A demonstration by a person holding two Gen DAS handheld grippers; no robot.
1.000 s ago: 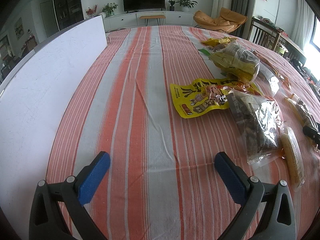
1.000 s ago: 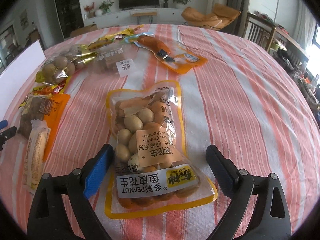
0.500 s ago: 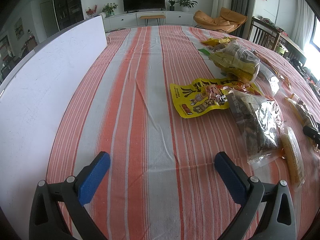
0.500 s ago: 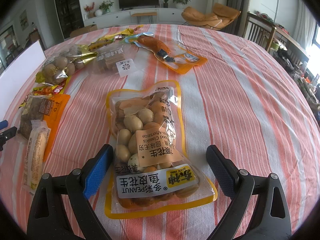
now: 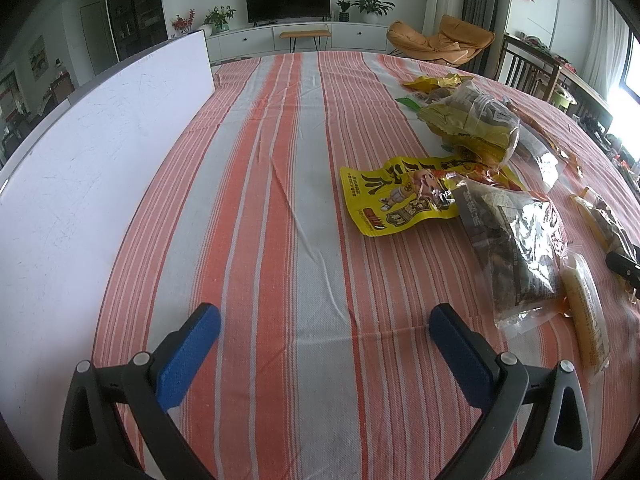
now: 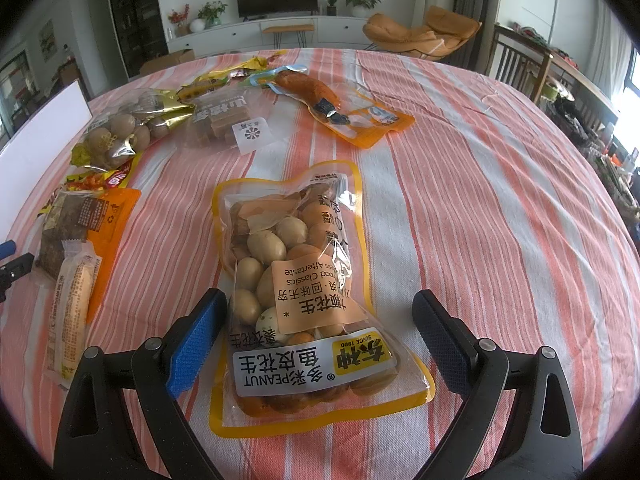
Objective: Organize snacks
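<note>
Clearly the step in hand is the pick-up of the peanut bag: the right gripper has its jaws spread wide to either side of the bag's near, labelled end, which lies flat on the striped worktop. Next it should lower and close across the bag's width. Its long axis runs away from the gripper, its plain sealed end pointing far; the left gripper gapes over bare cloth.

Yellow cartoon pouch partly hidden under dark snack bag, black object cut off at right edge, blue-tipped object cut off at left edge, small print on long pale packet unreadable
</note>
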